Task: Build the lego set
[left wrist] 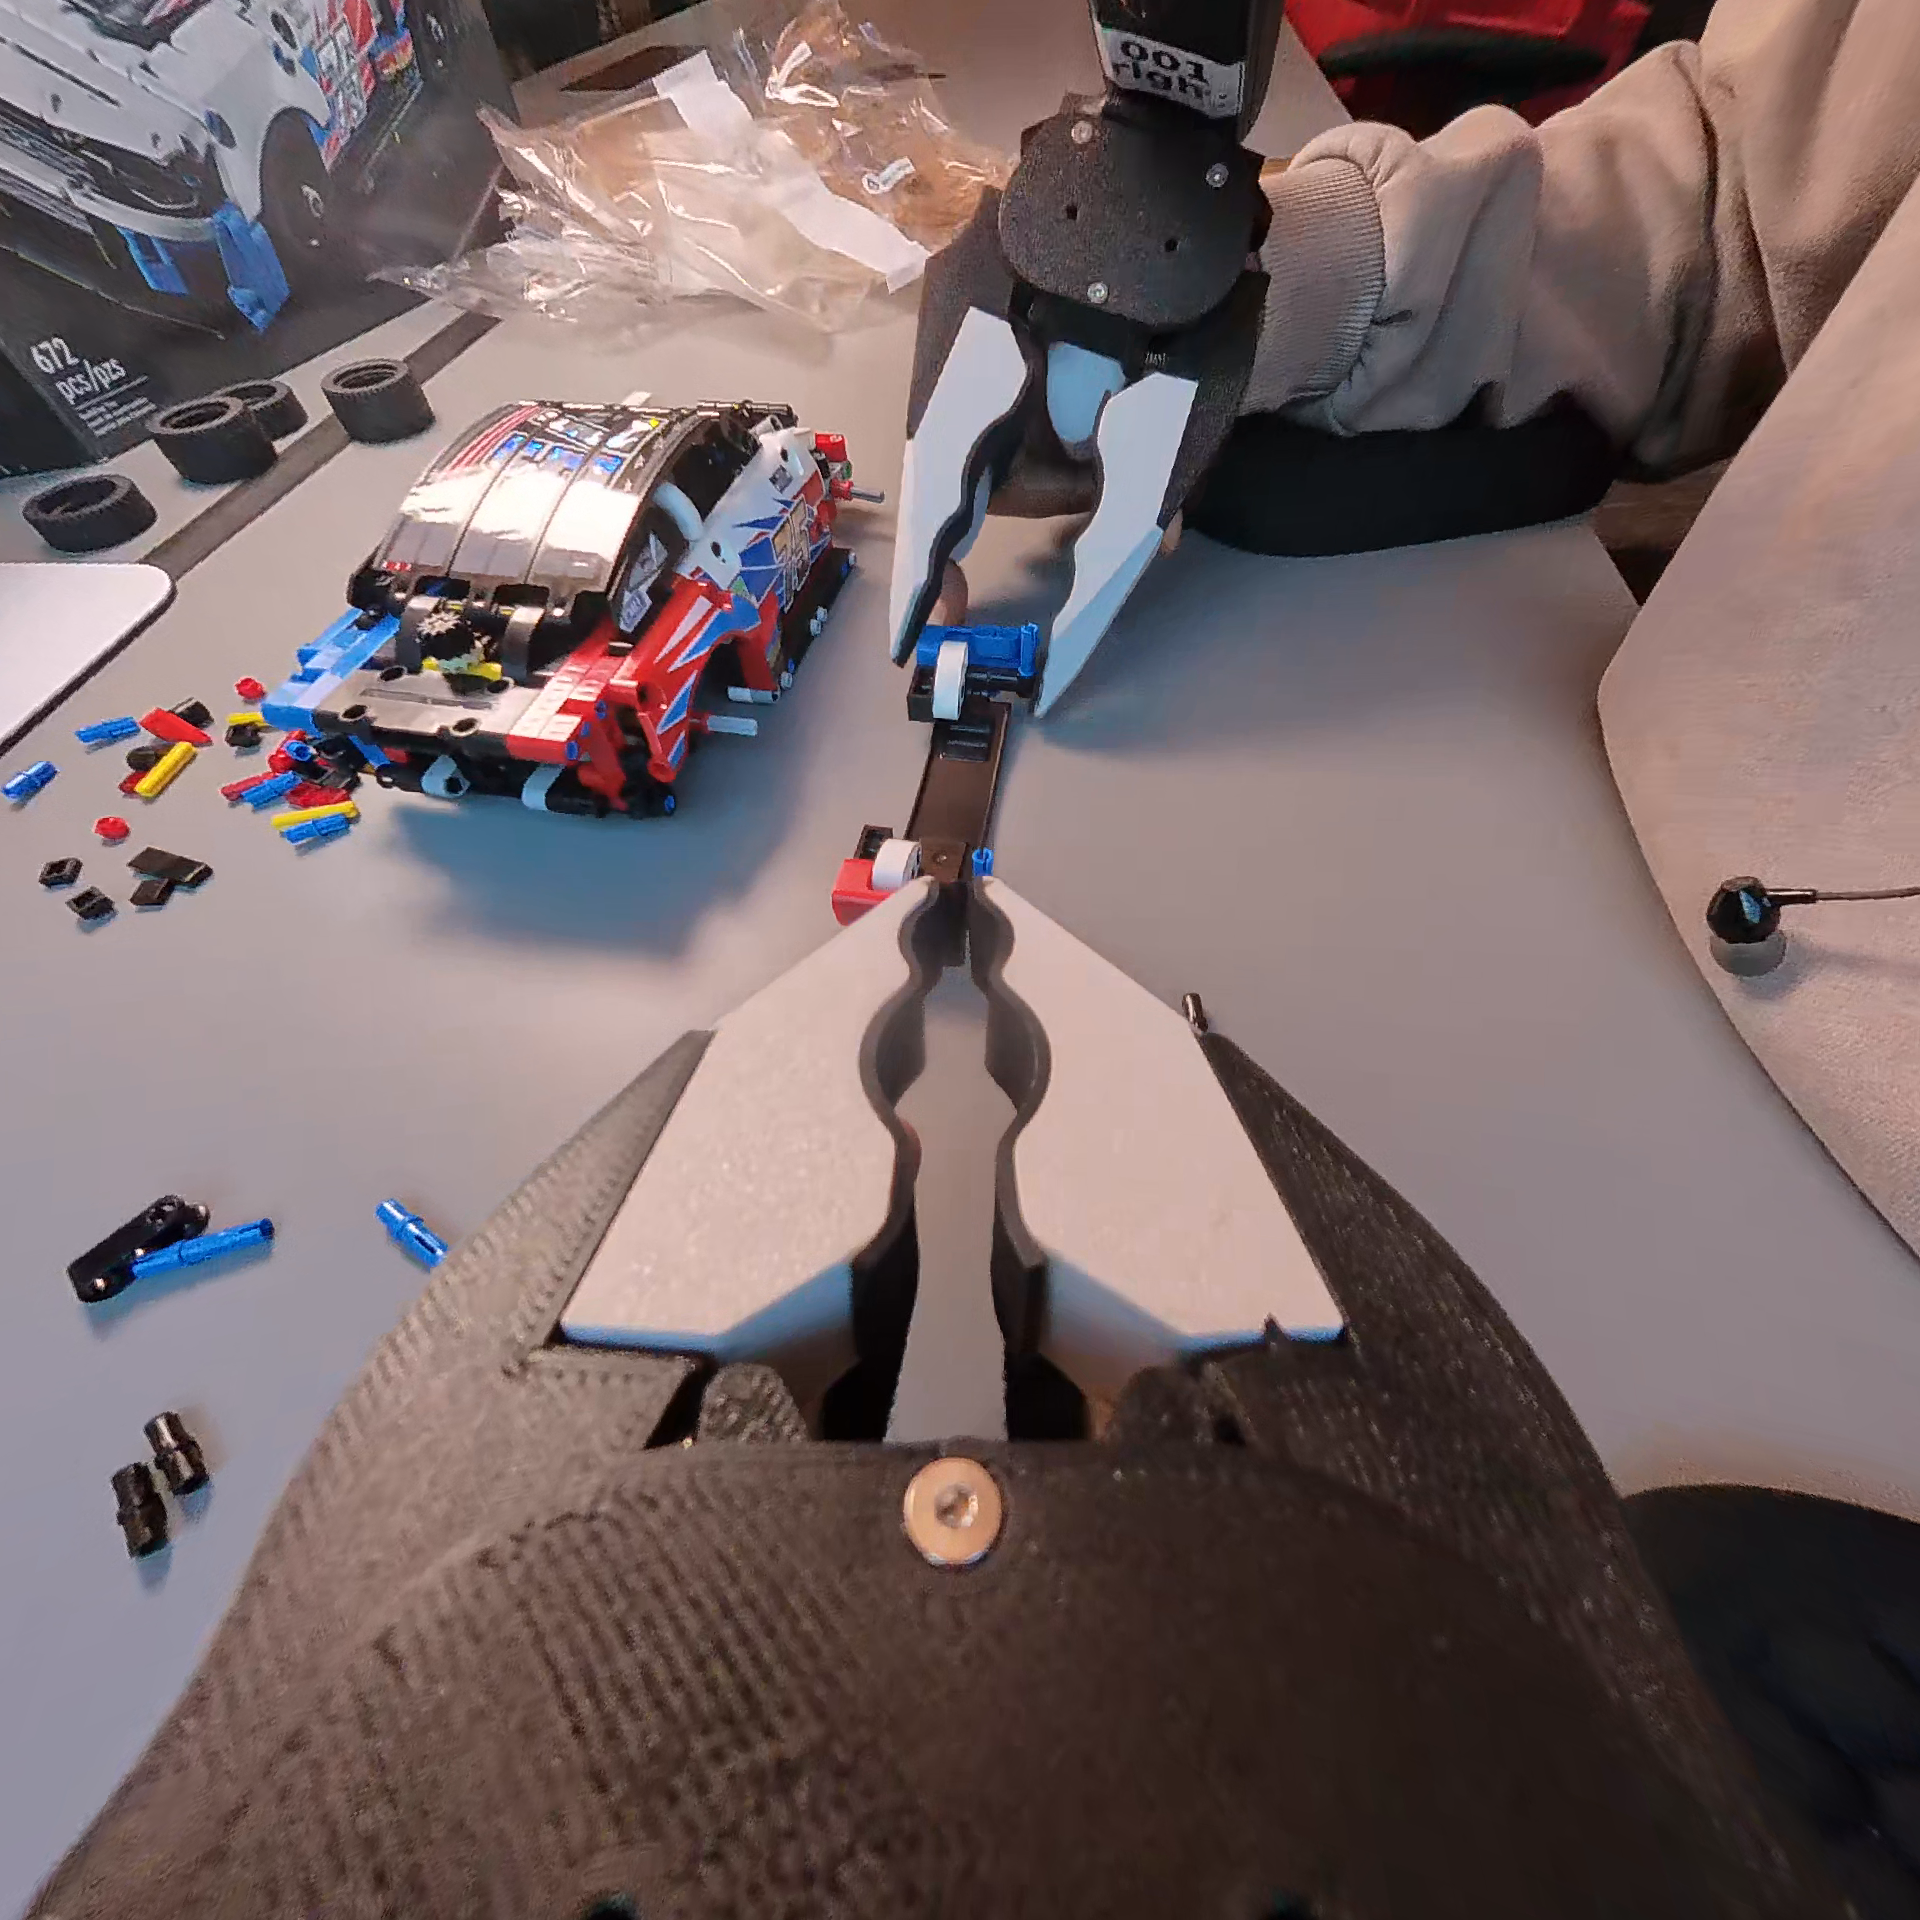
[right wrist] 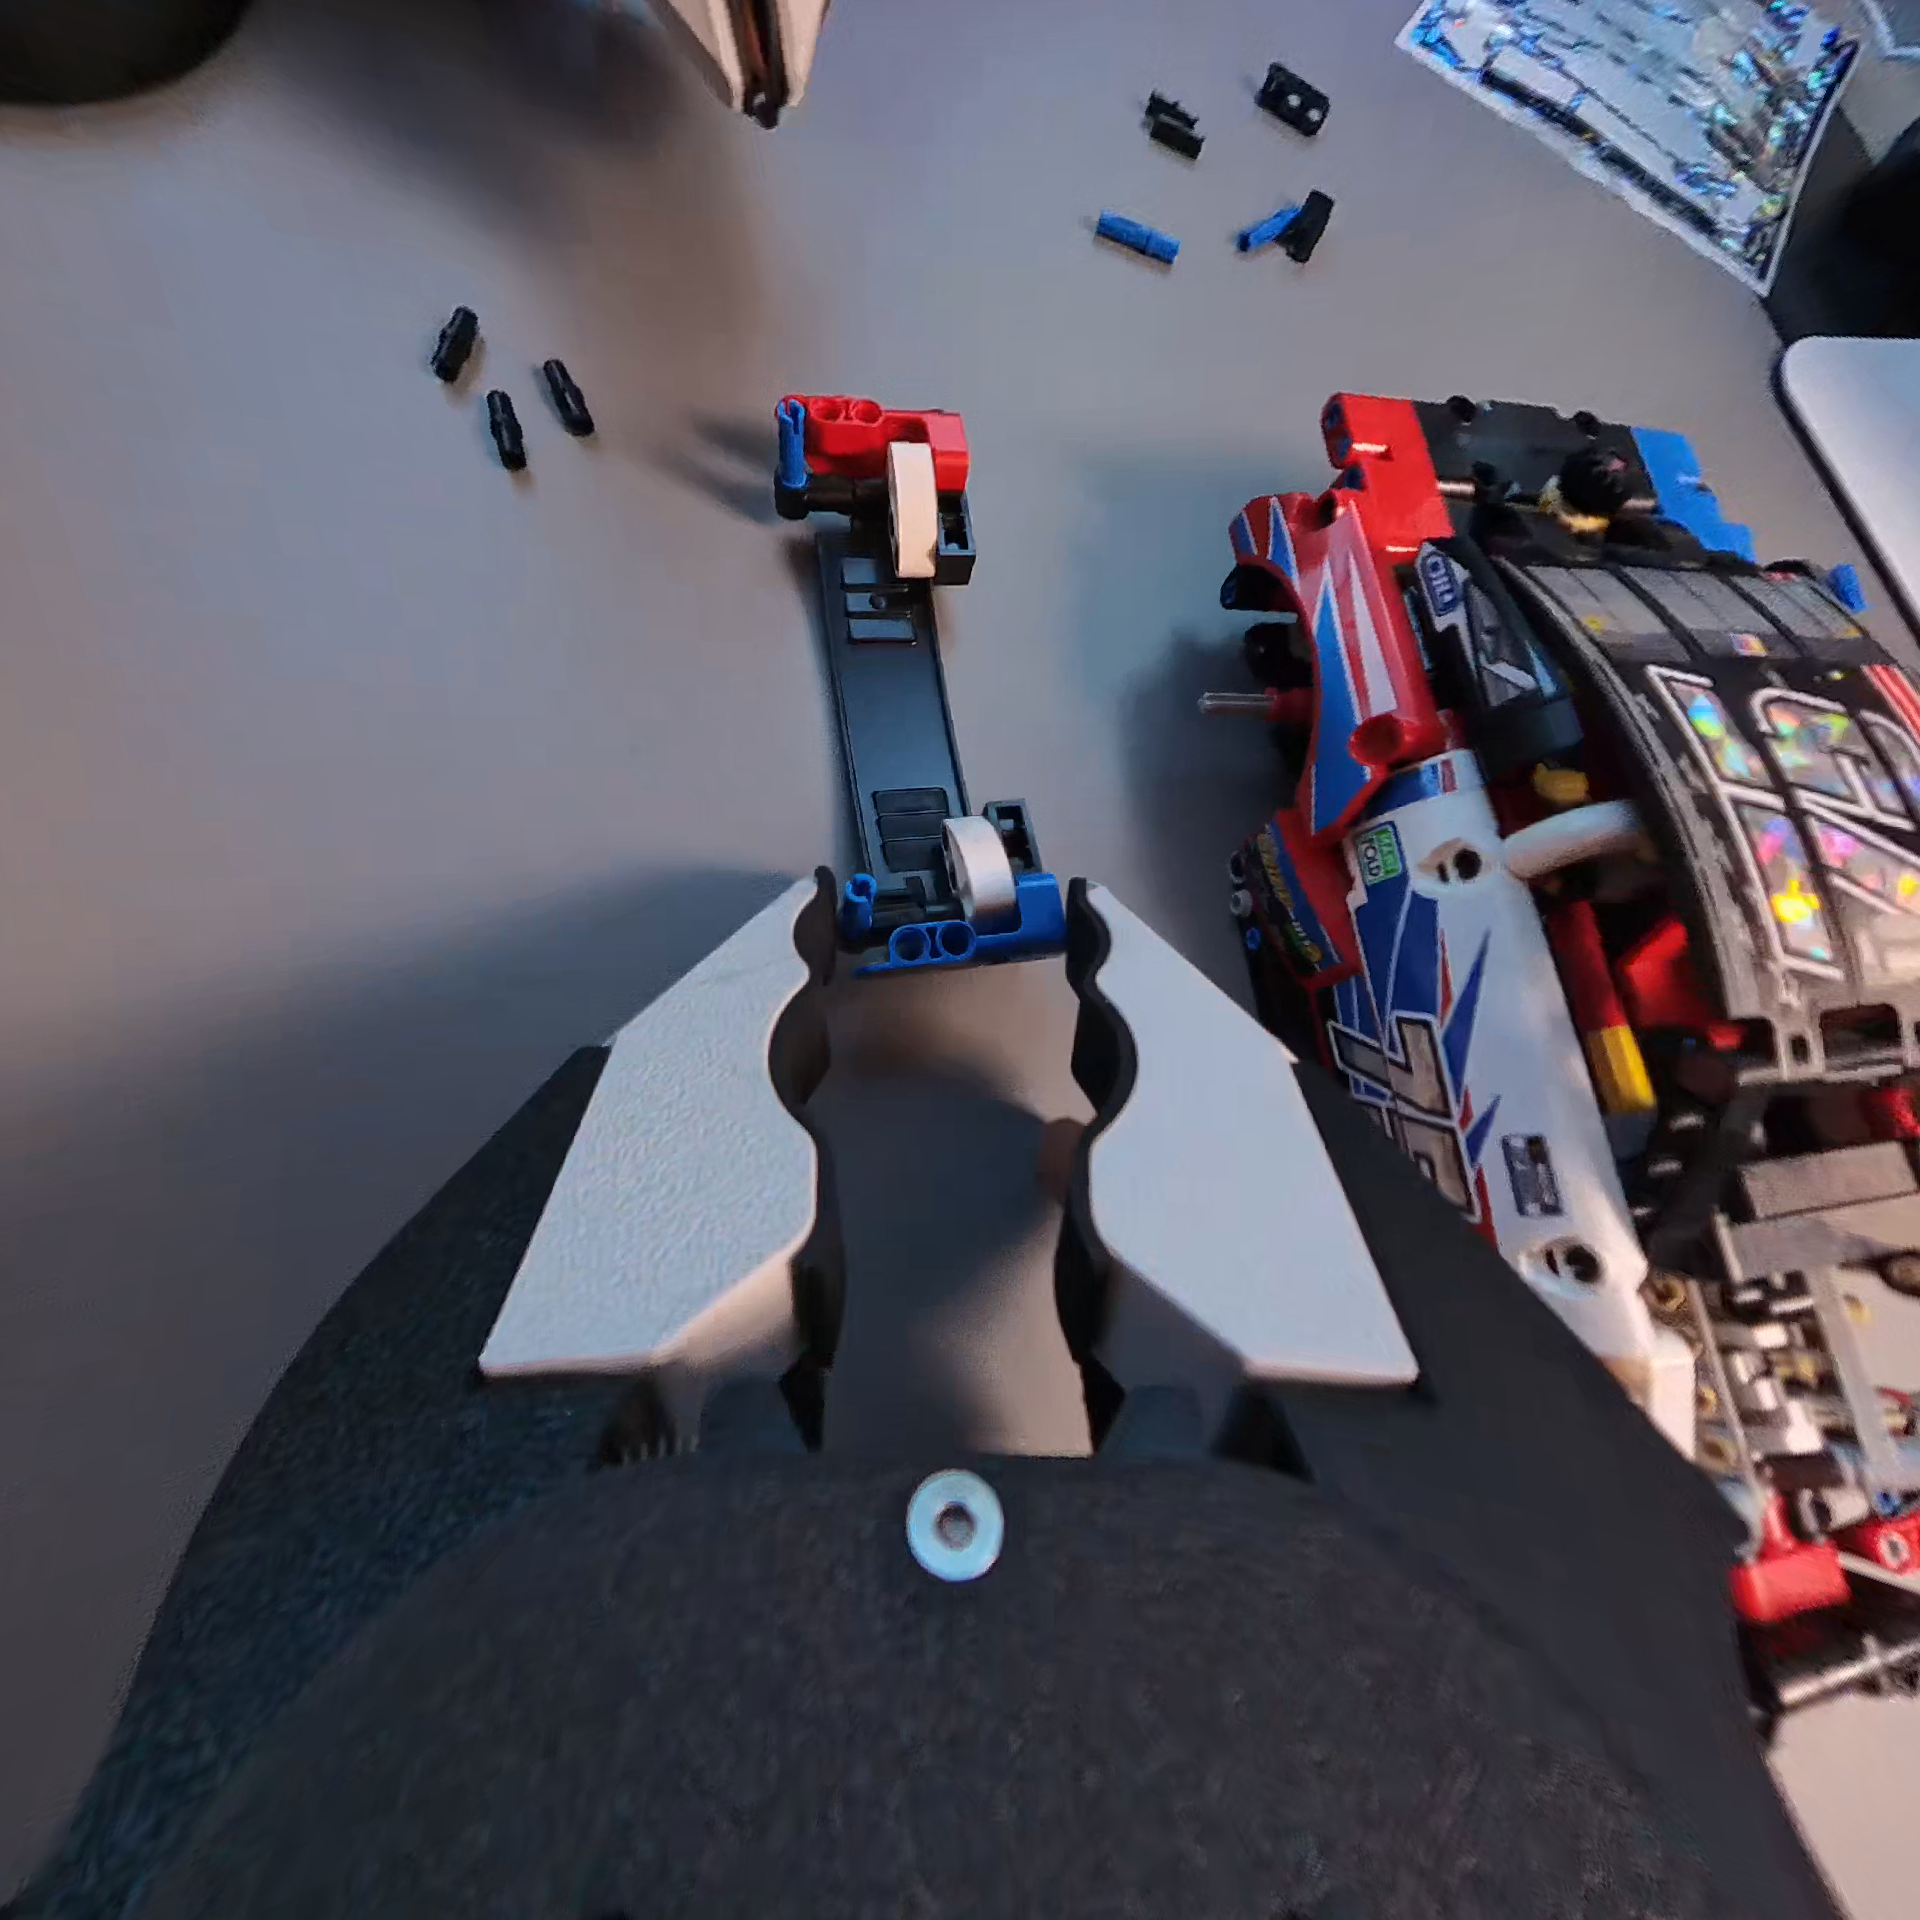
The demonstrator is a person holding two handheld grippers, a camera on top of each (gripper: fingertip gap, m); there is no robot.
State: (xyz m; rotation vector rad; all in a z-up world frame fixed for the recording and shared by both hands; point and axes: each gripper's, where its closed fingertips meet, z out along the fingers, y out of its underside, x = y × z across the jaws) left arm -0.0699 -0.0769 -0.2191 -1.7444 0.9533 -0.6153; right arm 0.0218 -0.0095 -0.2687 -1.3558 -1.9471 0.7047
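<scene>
A long black lego sub-assembly (left wrist: 961, 769) lies flat on the grey table, with a red end near me and a blue end (left wrist: 982, 644) far off; it also shows in the right wrist view (right wrist: 899, 707). My left gripper (left wrist: 954, 896) is almost shut, with its tips just short of the red end (left wrist: 857, 894). The right wrist view shows that red end (right wrist: 873, 431) with no finger on it. My right gripper (right wrist: 948, 914) is open, its fingers close on either side of the blue end (right wrist: 966, 930). The part-built race car (left wrist: 613, 603) stands beside the sub-assembly.
Loose small pieces (left wrist: 187, 769) lie left of the car. Black and blue pins (left wrist: 166, 1252) lie nearer. Black tyres (left wrist: 374, 400), the set's box (left wrist: 156, 208) and plastic bags (left wrist: 707, 208) are at the back. A sleeve (left wrist: 1558, 260) is on the right. A sticker sheet (right wrist: 1642, 114) lies far off. Spacing between my two grippers at the tips: around 12 cm.
</scene>
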